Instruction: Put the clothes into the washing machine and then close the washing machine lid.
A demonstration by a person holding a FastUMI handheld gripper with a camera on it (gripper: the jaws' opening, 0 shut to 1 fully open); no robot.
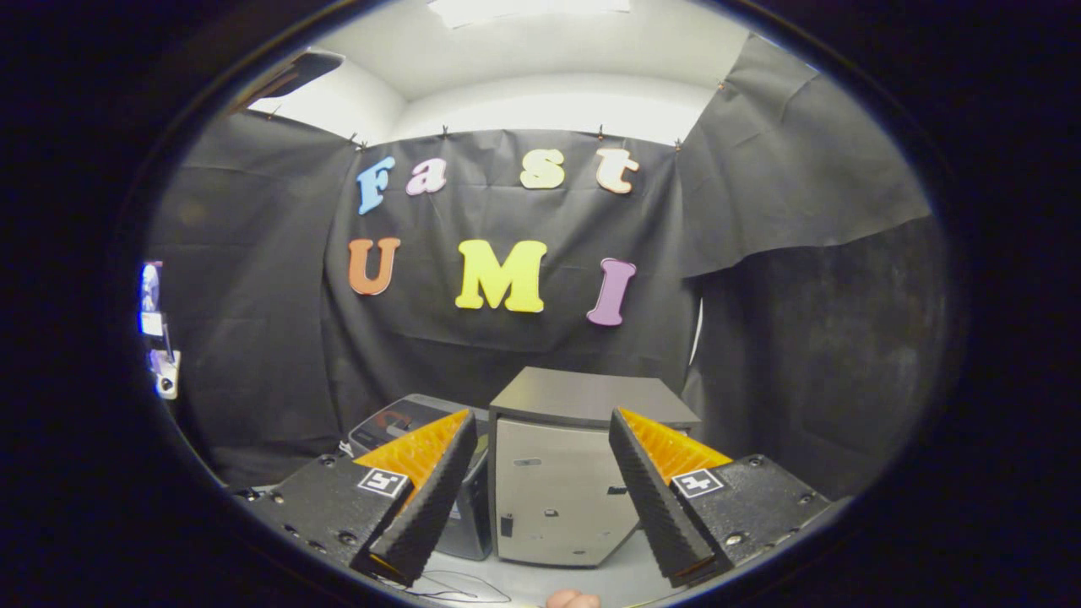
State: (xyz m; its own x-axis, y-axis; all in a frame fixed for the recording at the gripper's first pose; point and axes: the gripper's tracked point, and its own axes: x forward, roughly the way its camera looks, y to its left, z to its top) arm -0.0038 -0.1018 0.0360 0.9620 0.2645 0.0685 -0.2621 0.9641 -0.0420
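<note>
My gripper (pixel 540 415) is open and held level, with nothing between its fingers. Just ahead, framed by the two fingers, stands a grey boxy appliance (pixel 553 498) with a flat dark top and a pale front panel. To its left is a lower grey machine (pixel 397 420) with a dark top panel, possibly the washing machine. My left finger (pixel 426 498) hides much of it, so I cannot tell how its lid stands.
Both machines stand on a white tabletop (pixel 616 583) close to the black cloth wall (pixel 270 338). A thin cable (pixel 460 589) lies on the table under the left finger. A person's fingertip (pixel 573 600) shows below the gripper. A small device (pixel 162 355) hangs on the left wall.
</note>
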